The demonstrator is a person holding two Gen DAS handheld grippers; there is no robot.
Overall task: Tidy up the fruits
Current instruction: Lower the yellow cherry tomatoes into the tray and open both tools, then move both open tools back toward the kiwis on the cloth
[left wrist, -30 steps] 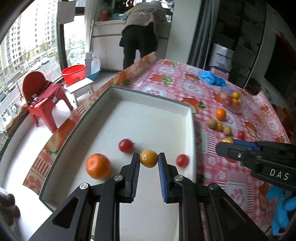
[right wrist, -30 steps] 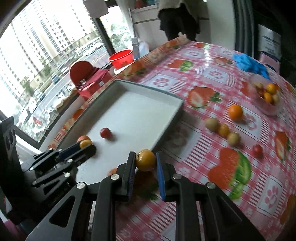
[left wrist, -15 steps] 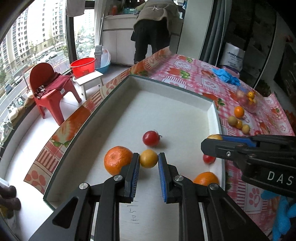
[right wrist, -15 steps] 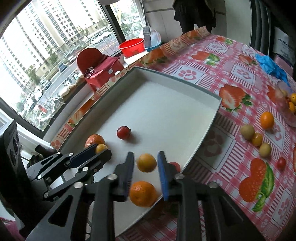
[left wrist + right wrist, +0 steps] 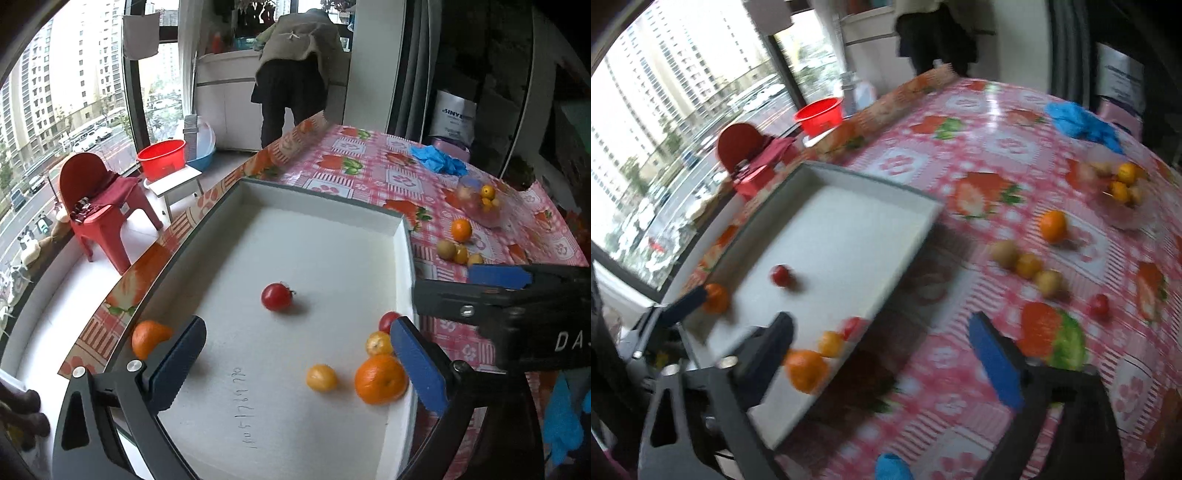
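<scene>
Fruit lies in two groups: some already in the white tray [image 5: 404,236], the rest loose on the worktop [image 5: 960,354] beyond it. The left gripper [image 5: 295,354] hangs over the tray with its fingers opening wide and clamped on nothing; a small yellow fruit [image 5: 321,377] rests free between them, an orange [image 5: 380,378] just inside the right finger, a red tomato [image 5: 276,296] ahead. The right gripper [image 5: 882,343] is also opening, empty, straddling the tray's edge. Remaining on the worktop ahead of it are another orange [image 5: 1052,226] and several small round fruits [image 5: 1028,265]. These look light, smooth and prone to rolling; the tomato is probably soft. Pinch each gently across its widest middle.
</scene>
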